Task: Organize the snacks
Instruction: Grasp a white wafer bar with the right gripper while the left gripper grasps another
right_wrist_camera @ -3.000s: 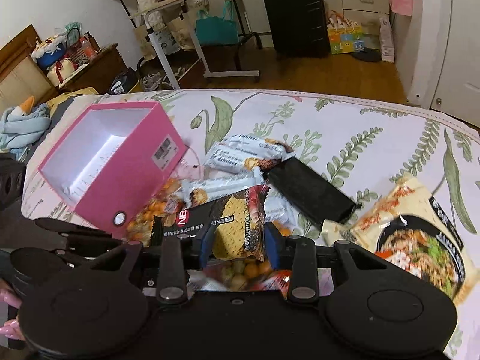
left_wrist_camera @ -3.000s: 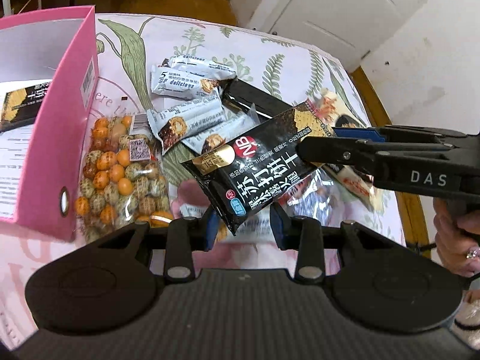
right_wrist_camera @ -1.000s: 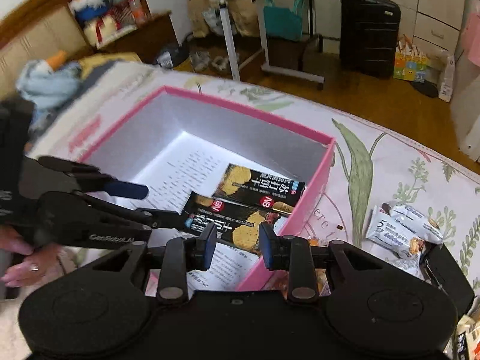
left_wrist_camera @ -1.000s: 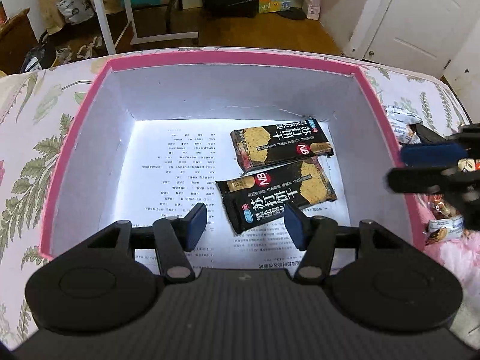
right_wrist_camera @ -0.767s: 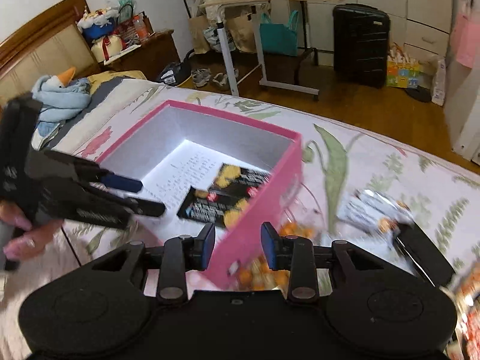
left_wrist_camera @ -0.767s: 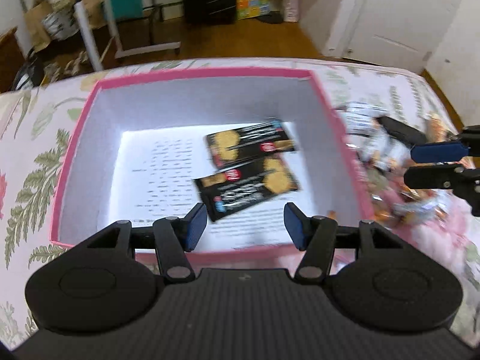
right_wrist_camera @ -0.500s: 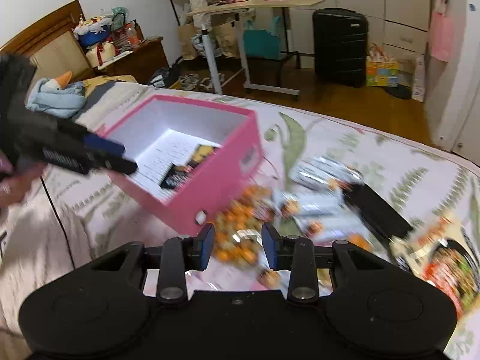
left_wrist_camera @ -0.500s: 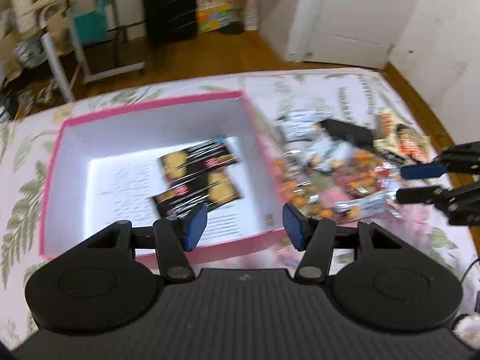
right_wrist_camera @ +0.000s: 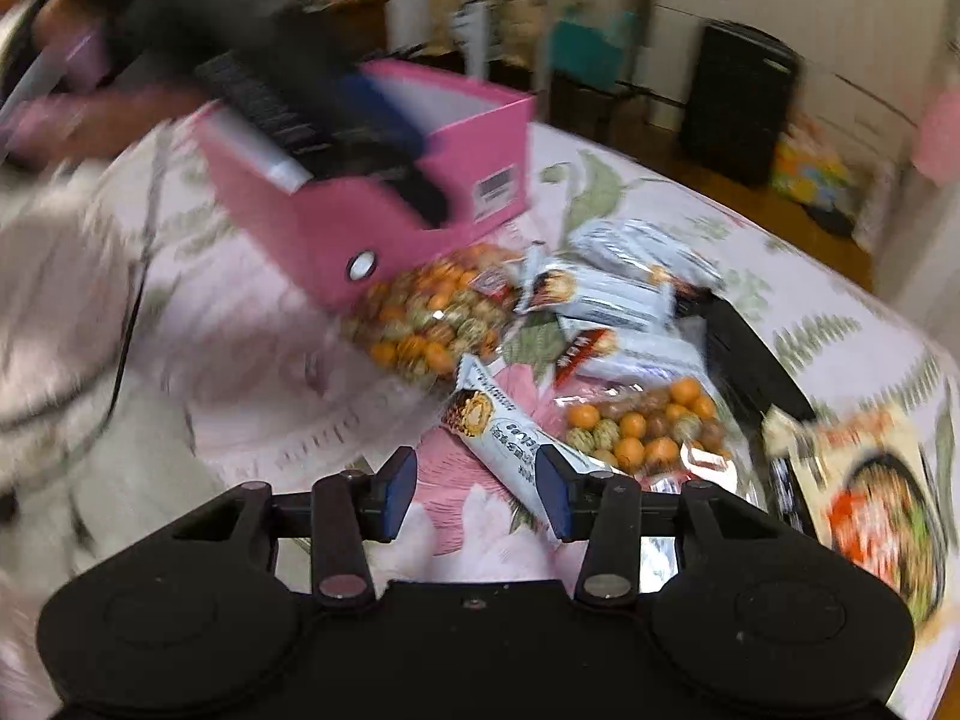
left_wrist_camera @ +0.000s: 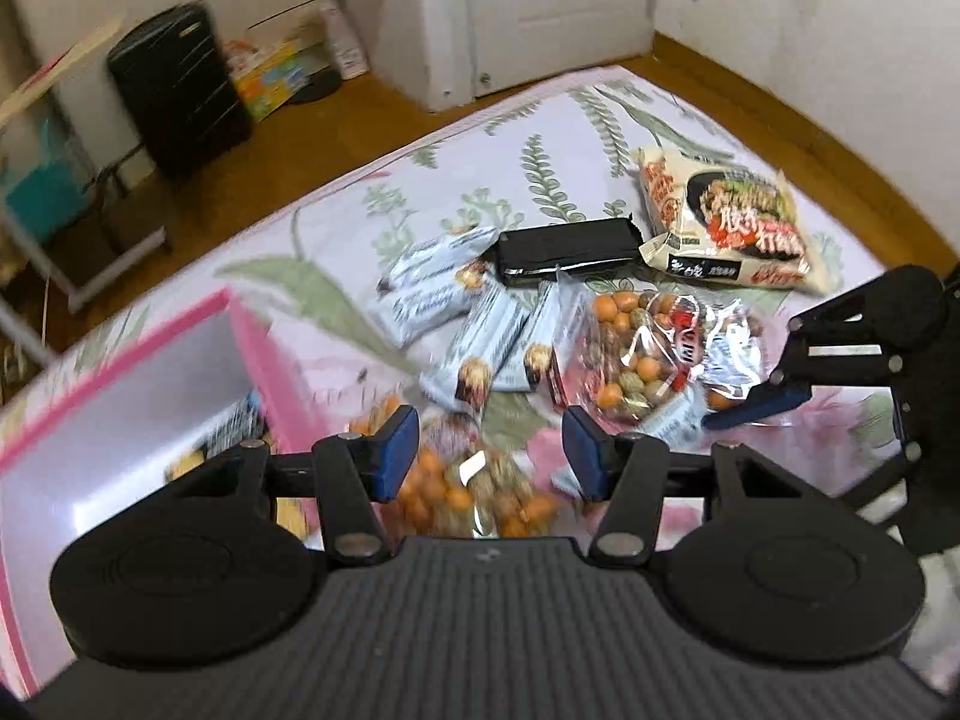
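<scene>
Overhead, left gripper (left_wrist_camera: 485, 451) tilted down, part-open, empty, right gripper (right_wrist_camera: 475, 493) just widened over wafer bar (right_wrist_camera: 501, 429)

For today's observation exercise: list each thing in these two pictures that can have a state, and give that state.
Pink box: open-topped, dark packets inside.
Left gripper: open, empty.
Right gripper: empty, jaws just been opening.
White snack bar: lying flat, sealed.
Nut bag: lying on the bedspread.
Noodle packet: flat, unopened.

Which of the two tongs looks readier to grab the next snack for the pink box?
Probably the right tongs: they have just been opening, empty, with a white bar right at their tips. The left tongs, open too, hover above a nut bag.
</scene>
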Tool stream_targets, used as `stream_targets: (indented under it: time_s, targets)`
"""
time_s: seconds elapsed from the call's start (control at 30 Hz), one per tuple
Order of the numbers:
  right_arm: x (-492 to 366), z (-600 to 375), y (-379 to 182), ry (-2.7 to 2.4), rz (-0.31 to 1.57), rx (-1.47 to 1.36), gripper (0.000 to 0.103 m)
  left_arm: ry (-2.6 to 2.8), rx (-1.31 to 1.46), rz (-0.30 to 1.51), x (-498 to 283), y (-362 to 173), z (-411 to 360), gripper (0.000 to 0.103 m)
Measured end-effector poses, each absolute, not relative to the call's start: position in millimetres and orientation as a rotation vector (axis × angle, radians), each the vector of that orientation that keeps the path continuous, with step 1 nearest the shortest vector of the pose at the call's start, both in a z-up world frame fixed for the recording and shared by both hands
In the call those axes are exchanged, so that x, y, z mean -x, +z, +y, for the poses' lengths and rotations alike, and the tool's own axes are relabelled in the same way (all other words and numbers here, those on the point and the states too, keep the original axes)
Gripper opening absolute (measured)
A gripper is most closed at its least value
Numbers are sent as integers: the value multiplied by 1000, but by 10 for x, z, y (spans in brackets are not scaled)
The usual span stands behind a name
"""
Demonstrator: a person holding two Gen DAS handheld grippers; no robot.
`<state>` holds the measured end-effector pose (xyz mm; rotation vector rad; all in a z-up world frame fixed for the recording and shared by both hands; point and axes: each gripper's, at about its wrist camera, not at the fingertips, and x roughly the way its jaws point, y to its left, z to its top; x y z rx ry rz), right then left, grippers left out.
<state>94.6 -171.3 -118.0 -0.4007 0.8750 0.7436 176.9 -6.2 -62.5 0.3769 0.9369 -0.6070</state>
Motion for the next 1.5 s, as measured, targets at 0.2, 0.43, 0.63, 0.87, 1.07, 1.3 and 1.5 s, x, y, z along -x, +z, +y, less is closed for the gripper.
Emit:
stream_targets:
  time_s: [0.2,0.43,0.63,0.87,1.07,1.3,1.5]
  targets:
    - [-1181,-1601,-1370,878,852,542,49,-598,-501,973,-2266,-991,-433,52]
    - [-1315,-1527,-1552,904,860,613,48,-612,-587,1045,-2579,-1484,-696,52]
    - [-1314,-1625,-1611,855,863,446,42,-606,-645,1079,-2626,-1667,-773,49]
    - [-1310,-1808,-1594,764,889,196,32,-573,-673,1082,-2464,-1593,-836,26]
    - [-1225,-1952,-1511,636,935,52,31,-533,-561,1084,-2347,-1418,-666,26]
    - [-1128,-2092,-1446,534,982,-101,31,-511,-382,1078,-2112,-1135,-397,26]
    - [-946,-2075,-1337,529,954,-137,31,-495,-270,1093,-1822,-985,-160,26]
